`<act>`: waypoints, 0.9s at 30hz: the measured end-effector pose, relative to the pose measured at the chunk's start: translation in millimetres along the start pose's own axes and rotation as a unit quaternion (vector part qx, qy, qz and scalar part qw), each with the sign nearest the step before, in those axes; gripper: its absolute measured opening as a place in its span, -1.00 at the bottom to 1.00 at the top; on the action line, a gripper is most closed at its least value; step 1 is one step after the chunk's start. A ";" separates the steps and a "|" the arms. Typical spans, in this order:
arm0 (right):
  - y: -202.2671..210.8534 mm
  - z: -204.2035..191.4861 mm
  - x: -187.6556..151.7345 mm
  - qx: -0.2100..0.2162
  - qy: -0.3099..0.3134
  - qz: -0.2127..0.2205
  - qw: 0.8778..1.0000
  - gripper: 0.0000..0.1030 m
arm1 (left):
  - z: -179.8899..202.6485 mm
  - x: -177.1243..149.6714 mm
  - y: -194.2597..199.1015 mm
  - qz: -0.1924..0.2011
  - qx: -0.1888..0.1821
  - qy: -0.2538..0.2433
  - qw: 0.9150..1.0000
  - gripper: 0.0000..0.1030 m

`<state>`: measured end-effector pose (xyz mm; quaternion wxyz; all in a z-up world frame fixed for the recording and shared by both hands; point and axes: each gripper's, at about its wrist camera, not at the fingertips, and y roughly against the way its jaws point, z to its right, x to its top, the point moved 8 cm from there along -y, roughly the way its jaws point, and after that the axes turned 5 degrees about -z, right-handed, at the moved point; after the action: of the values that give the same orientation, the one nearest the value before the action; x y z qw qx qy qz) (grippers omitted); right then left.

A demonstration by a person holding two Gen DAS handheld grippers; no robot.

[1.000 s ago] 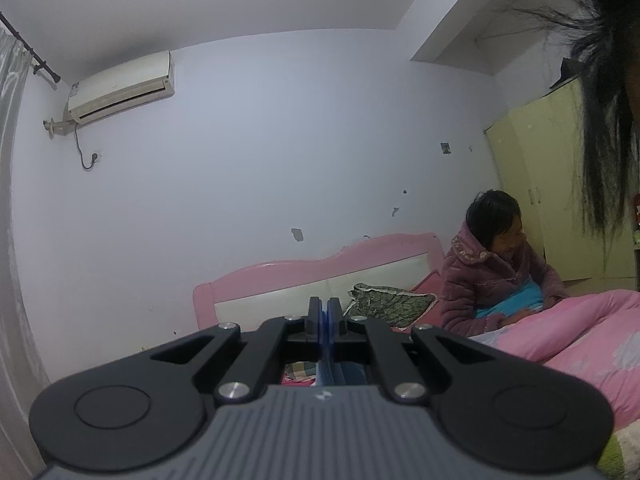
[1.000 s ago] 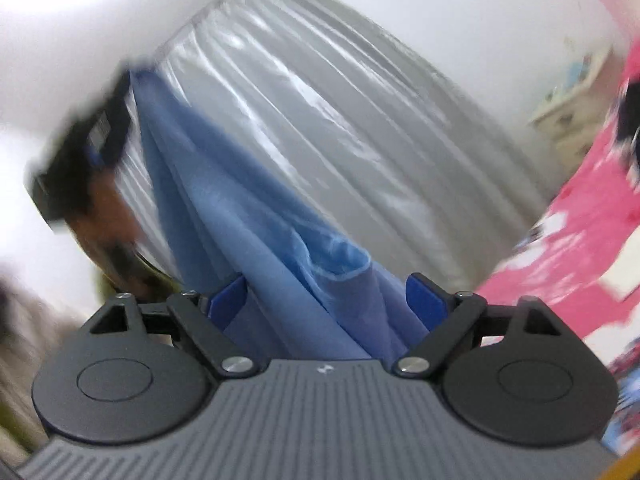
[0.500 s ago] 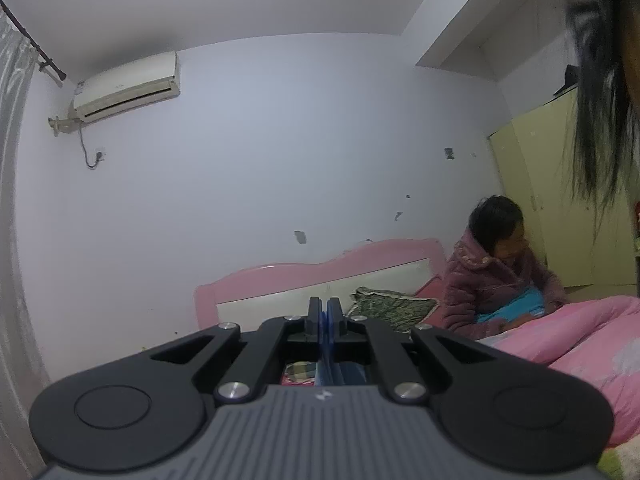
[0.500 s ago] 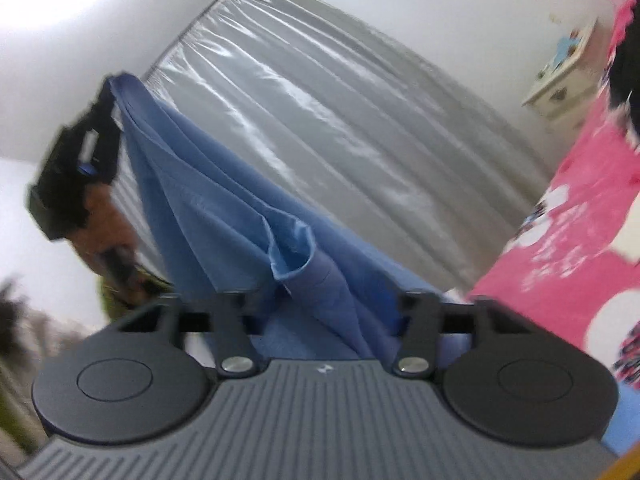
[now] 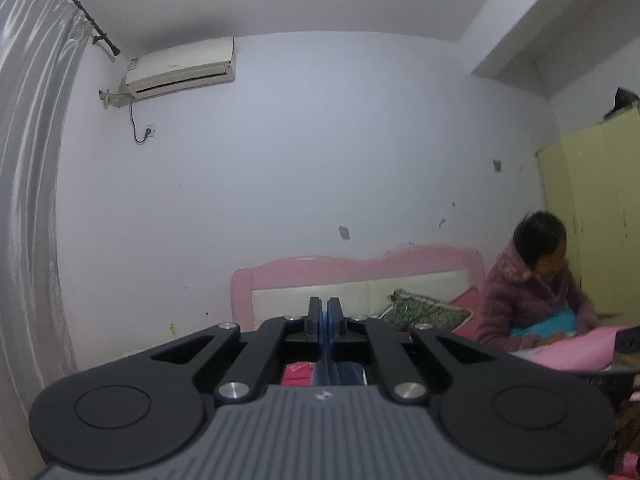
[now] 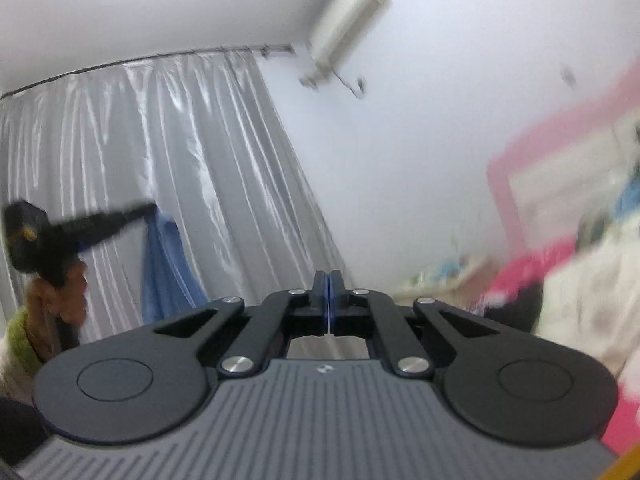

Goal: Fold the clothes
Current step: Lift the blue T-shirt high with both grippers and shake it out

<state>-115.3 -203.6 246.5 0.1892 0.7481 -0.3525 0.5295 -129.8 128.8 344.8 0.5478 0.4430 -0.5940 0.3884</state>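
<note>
A blue cloth (image 6: 162, 268) hangs in front of the curtain at the left of the right wrist view, pinched at its top by my left gripper (image 6: 150, 210). In the left wrist view that left gripper (image 5: 324, 308) is shut, pointing level, and a strip of the blue cloth (image 5: 322, 374) shows below its pads. My right gripper (image 6: 328, 280) points slightly upward toward the wall. Its jaws are closing fully together, and no cloth shows between them; only curtain shows through the gap under its fingers.
A person in a purple fleece (image 5: 532, 292) sits on the pink bed (image 5: 360, 276) at the right. A yellow-green wardrobe (image 5: 600, 216) stands behind. A silver curtain (image 6: 180, 152) fills the left, an air conditioner (image 5: 180, 66) hangs above. A hand (image 6: 68, 292) holds the left gripper.
The right gripper's jaws went from wide apart around the blue cloth to shut. It swung up and right, and the cloth no longer lies between them. The left gripper stayed shut on the cloth.
</note>
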 end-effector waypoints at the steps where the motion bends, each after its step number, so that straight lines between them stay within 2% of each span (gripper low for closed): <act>1: 4.7 -6.1 10.5 0.002 0.007 0.005 1.000 -0.95 | -0.1 1.7 4.2 0.006 -0.003 0.002 1.000 -0.94; 3: 1.2 -12.5 8.5 0.023 -0.004 -0.016 1.000 -0.91 | 0.3 3.5 11.1 0.011 -0.010 0.004 1.000 -0.94; 4: -2.9 -13.9 2.2 0.036 -0.014 -0.032 0.999 -0.81 | 0.8 3.9 13.9 0.012 -0.013 0.004 1.000 -0.94; 5: -9.2 -12.4 -10.3 0.049 -0.029 -0.051 0.997 -0.46 | 1.2 3.9 15.9 0.010 -0.017 0.004 1.000 -0.94; 6: -15.5 -9.5 -24.6 0.060 -0.044 -0.068 0.995 -0.19 | 1.9 3.9 17.9 0.009 -0.021 0.004 1.000 -0.94; 7: -22.1 -6.5 -41.1 0.074 -0.062 -0.082 0.992 0.21 | 3.1 3.5 19.7 0.007 -0.025 0.003 1.000 -0.94; 8: -29.2 -4.0 -59.9 0.090 -0.081 -0.095 0.988 0.37 | 4.3 3.3 21.4 0.005 -0.029 0.001 1.000 -0.94; 13: -60.7 2.8 -133.3 0.150 -0.158 -0.167 0.962 0.55 | 10.2 8.7 25.8 0.006 -0.036 -0.014 0.999 -0.94; 16: -75.0 10.1 -154.7 0.162 -0.203 -0.173 0.950 0.55 | 14.5 10.9 25.6 0.005 -0.041 -0.024 0.999 -0.94; 18: -84.7 15.1 -156.6 0.180 -0.235 -0.166 0.941 0.54 | 18.2 11.1 25.0 0.004 -0.044 -0.030 0.999 -0.94; 21: -99.5 16.5 -159.2 0.201 -0.254 -0.169 0.931 0.37 | 22.7 10.9 22.3 0.001 -0.048 -0.036 0.998 -0.94; 23: -104.4 14.4 -161.5 0.213 -0.250 -0.178 0.928 -0.05 | 25.0 9.3 20.5 0.000 -0.049 -0.039 0.998 -0.94; 24: -105.7 12.0 -162.3 0.213 -0.243 -0.183 0.929 -0.17 | 25.4 8.1 19.5 -0.002 -0.049 -0.040 0.998 -0.94; 26: -102.9 8.2 -162.6 0.198 -0.213 -0.187 0.938 -0.75 | 23.8 6.1 18.1 -0.005 -0.044 -0.042 0.998 -0.94; 27: -99.9 7.2 -161.7 0.186 -0.196 -0.187 0.945 -0.84 | 22.4 5.1 17.6 -0.006 -0.041 -0.042 0.998 -0.94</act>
<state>-68.7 -87.5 103.2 0.0700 0.9114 -0.1316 0.3836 -153.5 112.4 348.1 0.5425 0.4395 -0.6293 0.3413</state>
